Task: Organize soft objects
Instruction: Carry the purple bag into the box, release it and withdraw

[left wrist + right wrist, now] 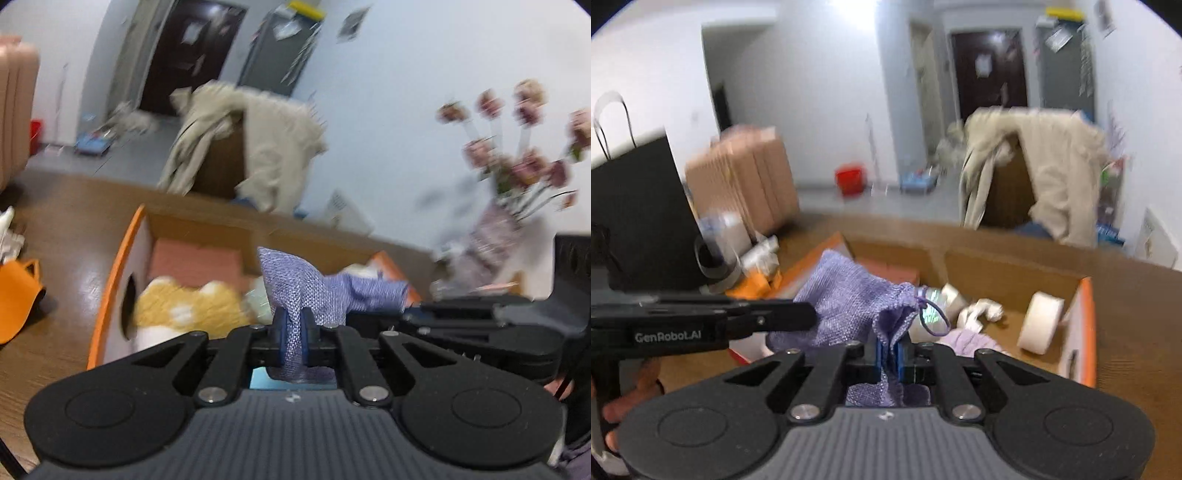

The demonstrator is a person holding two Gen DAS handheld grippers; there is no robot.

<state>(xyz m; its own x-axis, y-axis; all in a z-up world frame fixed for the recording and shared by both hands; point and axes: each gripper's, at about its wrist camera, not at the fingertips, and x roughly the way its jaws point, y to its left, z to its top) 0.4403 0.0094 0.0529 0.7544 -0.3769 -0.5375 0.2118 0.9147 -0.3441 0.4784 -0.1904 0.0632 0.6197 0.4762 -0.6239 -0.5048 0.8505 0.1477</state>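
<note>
Both grippers hold one purple mesh drawstring pouch (303, 288) between them, above an open cardboard box with orange edges (114, 266). My left gripper (294, 325) is shut on one end of the pouch. My right gripper (891, 350) is shut on the pouch's (842, 295) drawstring end. In the left wrist view the right gripper's body shows at the right. In the right wrist view the left gripper's body shows at the left. Inside the box lie a yellow-and-white plush toy (184, 306), a white tape roll (1039, 321) and a lilac knitted item (967, 341).
The box (1082, 325) stands on a brown wooden table (66, 221). An orange cup (18, 295) sits at the left. A vase of pink flowers (517, 170) stands at the right. A black paper bag (639, 210) and a chair draped with a beige coat (1034, 173) are beyond.
</note>
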